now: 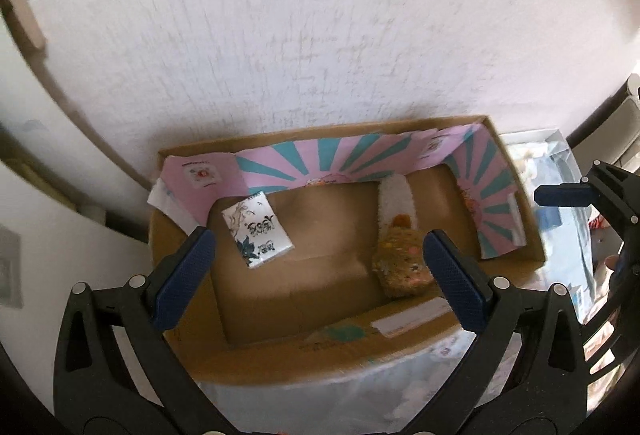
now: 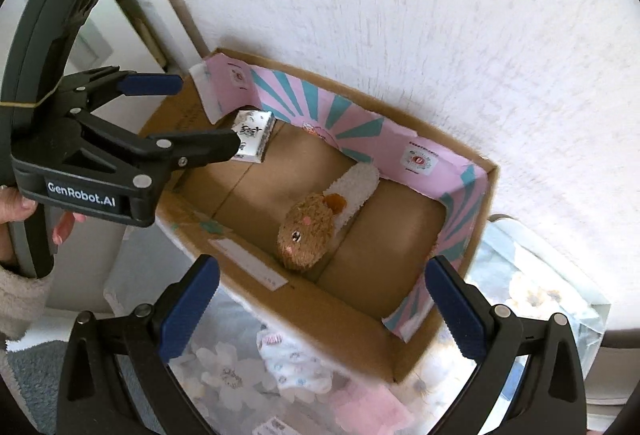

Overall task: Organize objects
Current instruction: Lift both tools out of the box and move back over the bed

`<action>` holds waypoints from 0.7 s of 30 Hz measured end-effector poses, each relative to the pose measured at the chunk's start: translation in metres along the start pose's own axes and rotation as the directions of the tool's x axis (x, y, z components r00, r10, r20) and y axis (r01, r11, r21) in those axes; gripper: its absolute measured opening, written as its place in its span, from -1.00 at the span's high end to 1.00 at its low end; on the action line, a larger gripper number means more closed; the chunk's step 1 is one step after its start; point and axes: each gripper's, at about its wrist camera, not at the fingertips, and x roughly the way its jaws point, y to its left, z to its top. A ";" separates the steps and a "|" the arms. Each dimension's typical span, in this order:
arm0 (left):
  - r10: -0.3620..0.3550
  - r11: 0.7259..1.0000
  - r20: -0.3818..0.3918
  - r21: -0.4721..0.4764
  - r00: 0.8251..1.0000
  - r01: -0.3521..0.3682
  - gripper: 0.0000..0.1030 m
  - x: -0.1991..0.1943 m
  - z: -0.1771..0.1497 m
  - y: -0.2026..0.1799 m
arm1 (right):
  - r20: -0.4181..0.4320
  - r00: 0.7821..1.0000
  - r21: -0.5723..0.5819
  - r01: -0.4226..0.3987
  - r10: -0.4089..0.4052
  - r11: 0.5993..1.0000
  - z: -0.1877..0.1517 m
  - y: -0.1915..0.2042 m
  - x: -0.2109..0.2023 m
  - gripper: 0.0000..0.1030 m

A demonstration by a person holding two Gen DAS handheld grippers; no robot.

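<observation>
1. Already in the box (image 1: 256, 351): a white packet (image 1: 258, 231) and a plush toy (image 1: 400, 259), both lying on the cardboard floor, well apart from each other.
2. Left gripper (image 1: 316, 279) hanging above the box, jaws spread wide, nothing between the pads; packet just ahead of its left finger, toy beside its right finger, neither touched.
3. Right gripper (image 2: 320, 311) likewise released, jaws at full spread and empty, hovering over the near wall of the box (image 2: 248, 271); toy (image 2: 308, 235) straight ahead between the fingers' line, packet (image 2: 254, 135) further off to the left, partly behind the left gripper (image 2: 200, 115).
4. Seen from the right wrist, left gripper held in a hand (image 2: 60, 227) with a fleecy sleeve (image 2: 20, 299), fingers parted above the box's left end.
5. Judged progress: two items stowed, so partly done at least.
6. Left to do, probably: more items on the floral cloth (image 2: 224, 375) below the right gripper, such as a small patterned fabric piece (image 2: 296, 363); whether these belong in the box cannot be told.
7. Pink-and-teal paper liner (image 1: 340, 163) standing along the far wall.
</observation>
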 end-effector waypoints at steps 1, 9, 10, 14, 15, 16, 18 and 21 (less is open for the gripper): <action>0.005 1.000 0.011 -0.005 1.000 -0.005 -1.00 -0.007 -0.001 -0.004 | 0.007 1.000 -0.009 0.002 -0.002 1.000 -0.003 0.001 -0.007 -0.99; 0.033 0.999 0.077 -0.006 0.996 -0.032 -1.00 -0.043 -0.016 -0.035 | 0.055 0.996 0.007 0.073 -0.073 0.997 -0.028 -0.007 -0.050 -0.99; 0.048 0.999 0.092 -0.001 0.995 -0.048 -1.00 -0.049 -0.019 -0.042 | 0.060 0.995 0.020 0.074 -0.075 0.997 -0.031 -0.009 -0.055 -0.99; 0.043 0.999 0.113 0.000 0.993 -0.043 -1.00 -0.062 -0.028 -0.060 | 0.074 0.990 0.060 0.116 -0.121 0.991 -0.049 -0.021 -0.074 -0.99; 0.037 0.999 0.117 -0.001 0.992 -0.037 -1.00 -0.066 -0.030 -0.065 | 0.078 0.988 0.063 0.131 -0.136 0.989 -0.054 -0.024 -0.079 -0.99; 0.033 0.999 0.120 -0.001 0.992 -0.033 -1.00 -0.070 -0.033 -0.070 | 0.080 0.987 0.068 0.133 -0.138 0.989 -0.058 -0.027 -0.082 -0.99; 0.033 0.999 0.125 0.009 0.992 -0.034 -1.00 -0.075 -0.039 -0.081 | 0.091 0.987 0.090 0.124 -0.133 0.988 -0.069 -0.033 -0.091 -0.99; 0.035 0.999 0.130 0.020 0.991 -0.038 -1.00 -0.083 -0.048 -0.097 | 0.110 0.984 0.114 0.124 -0.136 0.986 -0.087 -0.041 -0.107 -0.99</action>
